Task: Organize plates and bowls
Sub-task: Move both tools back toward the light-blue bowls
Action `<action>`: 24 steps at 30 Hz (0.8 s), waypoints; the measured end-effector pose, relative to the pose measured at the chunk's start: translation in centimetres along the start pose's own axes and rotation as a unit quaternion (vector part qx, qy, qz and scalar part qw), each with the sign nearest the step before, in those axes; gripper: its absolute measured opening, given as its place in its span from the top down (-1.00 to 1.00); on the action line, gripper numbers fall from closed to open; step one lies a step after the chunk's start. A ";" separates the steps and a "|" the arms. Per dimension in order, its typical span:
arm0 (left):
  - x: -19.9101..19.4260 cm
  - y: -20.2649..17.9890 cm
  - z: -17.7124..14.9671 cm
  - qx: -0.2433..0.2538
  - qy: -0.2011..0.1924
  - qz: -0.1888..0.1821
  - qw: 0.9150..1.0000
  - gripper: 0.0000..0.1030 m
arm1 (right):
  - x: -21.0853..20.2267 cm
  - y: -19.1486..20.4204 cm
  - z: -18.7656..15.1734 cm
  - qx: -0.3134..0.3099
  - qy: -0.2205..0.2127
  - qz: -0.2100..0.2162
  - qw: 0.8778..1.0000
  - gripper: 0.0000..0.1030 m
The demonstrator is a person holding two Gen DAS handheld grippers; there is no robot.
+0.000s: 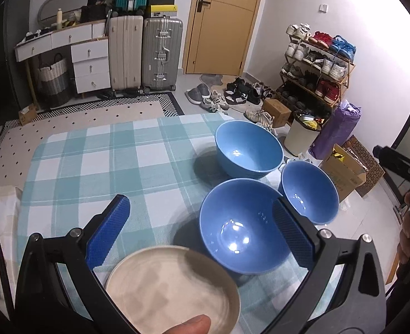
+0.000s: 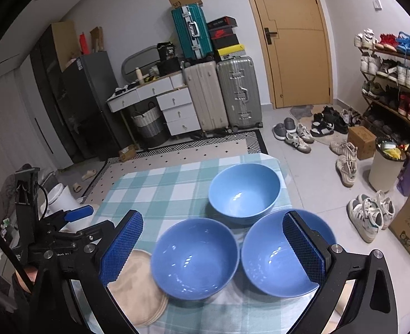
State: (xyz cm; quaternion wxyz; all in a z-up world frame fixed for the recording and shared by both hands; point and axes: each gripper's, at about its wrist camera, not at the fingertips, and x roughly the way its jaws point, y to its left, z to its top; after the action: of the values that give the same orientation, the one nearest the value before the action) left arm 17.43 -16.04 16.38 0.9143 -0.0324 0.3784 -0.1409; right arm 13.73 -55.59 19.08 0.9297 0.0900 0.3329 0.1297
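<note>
Three blue bowls stand upright and empty on the checked tablecloth (image 1: 99, 161): a far bowl (image 1: 249, 146) (image 2: 245, 192), a near middle bowl (image 1: 241, 225) (image 2: 195, 258), and a right bowl (image 1: 309, 192) (image 2: 274, 253) at the table's right edge. Cream plates (image 1: 171, 286) (image 2: 138, 286) lie stacked at the near left, with a thumb (image 1: 191, 325) showing at their near edge. My left gripper (image 1: 200, 200) hovers open above the plates and the middle bowl, holding nothing. My right gripper (image 2: 213, 215) is open above the two near bowls, its right finger (image 2: 305, 245) over the right bowl.
The table ends just right of the bowls; below it are a white bin (image 2: 385, 169), cardboard boxes (image 1: 344, 172) and shoes (image 2: 372, 214). Beyond the far edge lie a patterned rug (image 1: 93, 117), suitcases (image 1: 160, 55) and a door (image 1: 221, 22). The cloth's left half is bare.
</note>
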 end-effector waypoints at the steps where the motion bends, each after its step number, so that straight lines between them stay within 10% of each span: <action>1: 0.8 0.0 0.5 -0.001 0.003 -0.001 1.000 -0.97 | 0.5 -0.5 0.2 0.003 0.002 -0.001 1.000 -0.99; 24: 13.4 -1.6 5.7 0.004 0.048 0.007 0.999 -0.97 | 9.1 -6.2 1.6 0.022 0.040 -0.039 0.998 -0.99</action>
State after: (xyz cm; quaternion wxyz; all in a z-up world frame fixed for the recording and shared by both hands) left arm 30.07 -21.62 11.60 0.8961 -0.0187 0.4216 -0.1374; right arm 22.62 -58.86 13.34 0.9178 0.0920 0.3756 0.0898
